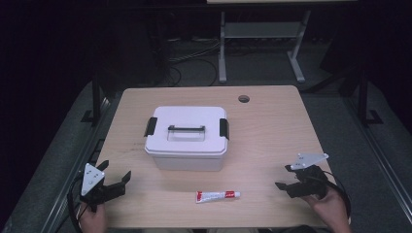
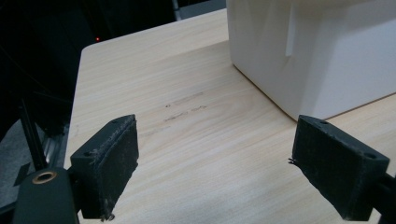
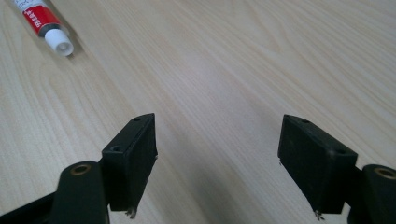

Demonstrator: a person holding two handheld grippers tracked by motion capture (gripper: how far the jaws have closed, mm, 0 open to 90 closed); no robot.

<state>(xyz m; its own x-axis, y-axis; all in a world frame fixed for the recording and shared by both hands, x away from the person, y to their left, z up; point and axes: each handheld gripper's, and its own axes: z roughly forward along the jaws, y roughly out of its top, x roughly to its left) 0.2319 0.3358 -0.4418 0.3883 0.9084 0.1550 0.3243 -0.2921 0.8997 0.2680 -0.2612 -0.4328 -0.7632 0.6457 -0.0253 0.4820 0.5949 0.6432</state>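
A white lidded box with black side clips and a black handle stands in the middle of the wooden table. Its lid is on. In front of it lies a small red-and-white tube with a white cap; the cap end appears at the upper left of the right gripper view. My left gripper rests open near the table's front left corner, and the left gripper view has the box's corner ahead. My right gripper is open at the front right, nothing between its jaws.
A round cable hole sits near the table's far edge. Beyond the table is a dark floor with cables and the legs of another desk. Bare wood lies between the box and both grippers.
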